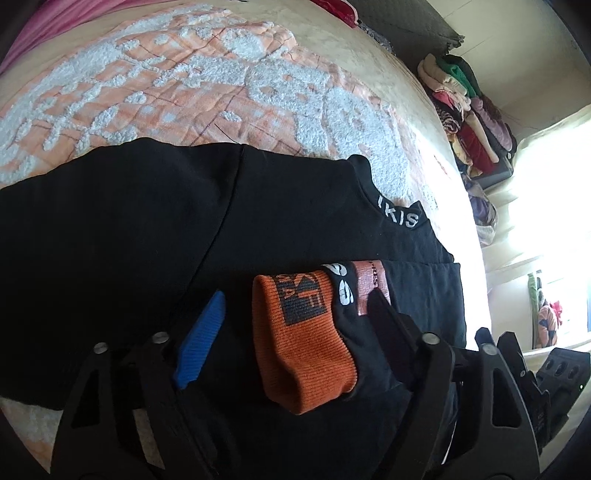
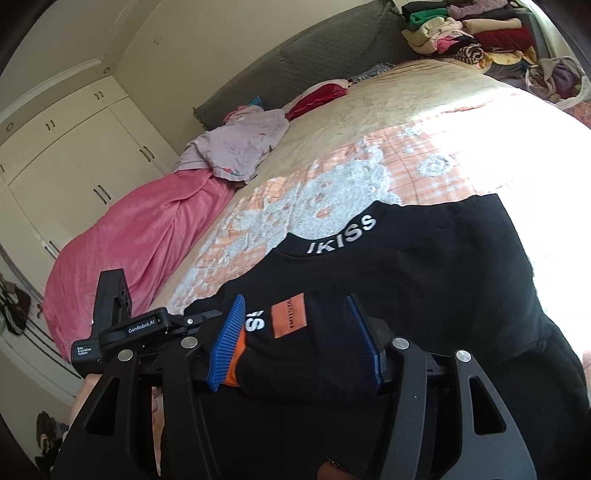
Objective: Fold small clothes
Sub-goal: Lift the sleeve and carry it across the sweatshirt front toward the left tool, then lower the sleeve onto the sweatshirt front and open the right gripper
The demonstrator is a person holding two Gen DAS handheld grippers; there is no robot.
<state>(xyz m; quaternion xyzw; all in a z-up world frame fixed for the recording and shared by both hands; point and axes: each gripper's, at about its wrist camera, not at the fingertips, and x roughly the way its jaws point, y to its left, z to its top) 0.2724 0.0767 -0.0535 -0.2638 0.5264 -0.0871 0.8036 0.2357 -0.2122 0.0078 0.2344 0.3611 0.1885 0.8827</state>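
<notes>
A black cotton sweatshirt with white "IKISS" lettering at the collar (image 2: 388, 273) lies spread on a peach-and-white tufted bedspread (image 1: 184, 92), its orange ribbed cuff (image 1: 303, 347) drawn in over the body, apparently so the sleeve folds across the chest. The left gripper (image 1: 291, 325) straddles that cuff with its blue ribbed pads set wide; the cloth sits between them, but whether they actually press on it cannot be told. The right gripper (image 2: 295, 343) frames the same sleeve end, where an orange patch (image 2: 290, 319) shows, its pads close beside the bunched fabric on both sides; a firm pinch cannot be confirmed here either. Both tools working one sleeve suggests the fold is in hand, not finished.

Around the garment, a pink plush blanket (image 2: 140, 251) and a crumpled lilac garment (image 2: 236, 147) occupy the far side of the bed, well apart. A stack of folded clothes (image 2: 465, 29) sits beyond the bed near the headboard. Cream wardrobe doors (image 2: 74, 155) line the wall. Nothing lies on the bedspread just beside the sweatshirt to block the next fold.
</notes>
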